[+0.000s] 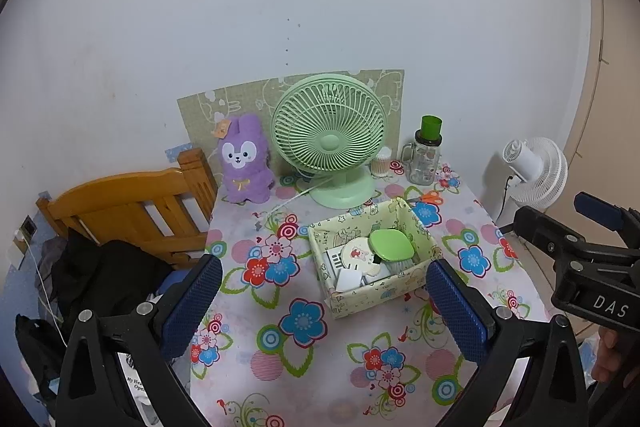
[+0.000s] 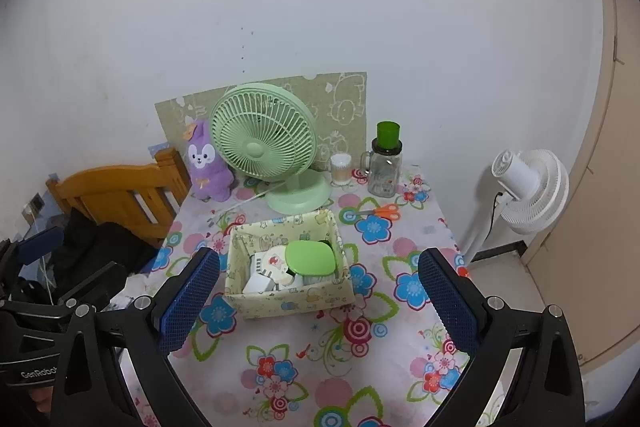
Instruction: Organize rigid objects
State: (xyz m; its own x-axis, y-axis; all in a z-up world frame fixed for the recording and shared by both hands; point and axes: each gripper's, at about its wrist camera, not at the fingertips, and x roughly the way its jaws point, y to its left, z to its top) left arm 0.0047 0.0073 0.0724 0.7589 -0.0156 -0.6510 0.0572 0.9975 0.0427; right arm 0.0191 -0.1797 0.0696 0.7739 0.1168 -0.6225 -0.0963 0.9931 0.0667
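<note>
A pale green patterned box [image 1: 420,231] [image 2: 288,297] sits mid-table on the flowered cloth. Inside lie a green rounded brush [image 1: 391,245] [image 2: 310,257], a round white mirror with a cartoon print [image 1: 357,254] [image 2: 274,261] and white plug adapters [image 1: 348,278] [image 2: 258,283]. Orange-handled scissors [image 1: 430,198] [image 2: 384,211] lie on the cloth behind the box. My left gripper [image 1: 324,301] hovers open above the near table, nothing between its blue pads. My right gripper [image 2: 318,301] is likewise open, held above the box's near side.
At the back stand a green desk fan [image 1: 330,141] [image 2: 264,143], a purple plush rabbit [image 1: 244,161] [image 2: 208,163], a cotton-swab jar [image 1: 380,163] [image 2: 341,169] and a glass mug jar with a green cup on it [image 1: 424,157] [image 2: 385,163]. A wooden headboard [image 1: 132,211] with dark clothes is left; a white floor fan [image 1: 536,171] [image 2: 528,183] right.
</note>
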